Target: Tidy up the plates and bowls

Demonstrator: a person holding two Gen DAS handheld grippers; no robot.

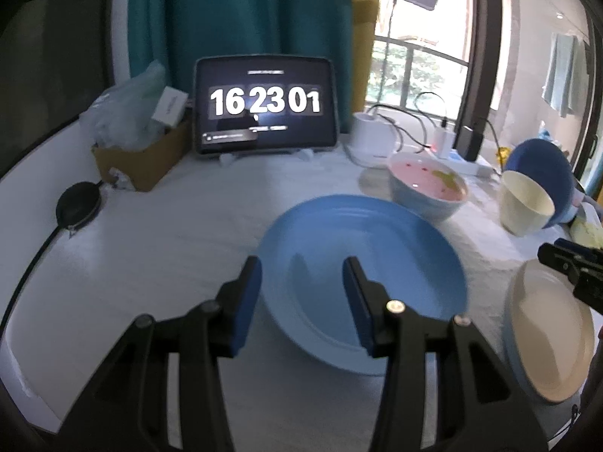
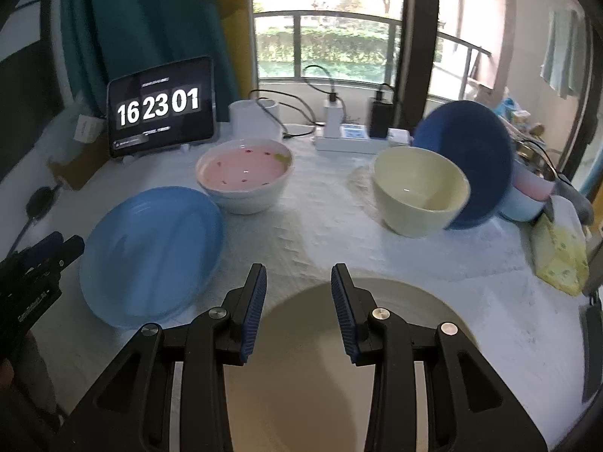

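We hold the left tongs (image 1: 301,267) parted and empty over the blue plate (image 1: 361,260), low centre of the left view. Our right tongs (image 2: 298,275) also stand apart, gripping nothing, above the cream plate (image 2: 301,369) at bottom centre. On the white counter (image 2: 320,233) behind sit a pink-lined bowl (image 2: 245,177) and cream bowl (image 2: 418,192).

Far beyond the claw, a tablet (image 1: 265,105) showing 16 23 01 stands upright at the back of the white-covered bench (image 1: 158,233). To its left sits a cardboard box (image 1: 145,158) stuffed with plastic wrapping; to its right, a white lamp base (image 1: 371,133) and a power strip (image 2: 354,139) with chargers. A yellow tissue pack (image 2: 561,260) lies far right.
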